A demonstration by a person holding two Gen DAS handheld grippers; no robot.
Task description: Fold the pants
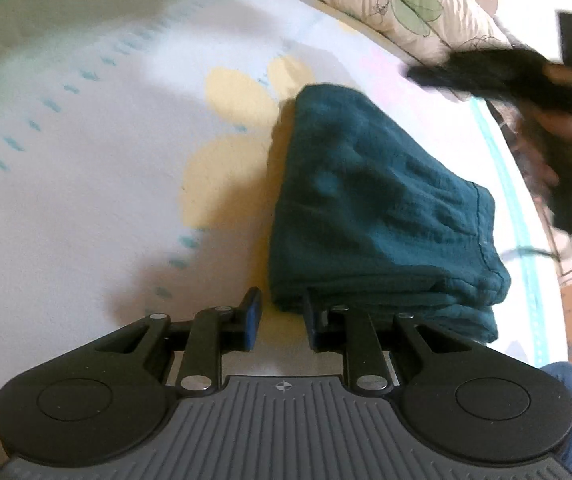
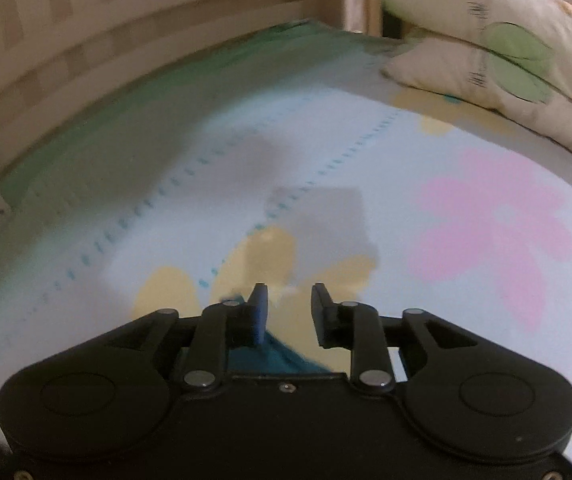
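Fold pants, late stage. In the left wrist view the pants [image 1: 377,208] are seen as a compact teal bundle of stacked layers lying on the flowered bed sheet [image 1: 86,200], centre right of the frame. The left tongs [image 1: 282,316] stand open and empty, one finger just beside the bundle's near edge. In the right wrist view the right tongs [image 2: 289,312] are likewise open and empty; only a teal corner of the pants [image 2: 274,354] shows below them. Pillows [image 2: 497,56] occupy the upper right. The folding is judged essentially complete; at most a final smoothing or straightening remains.
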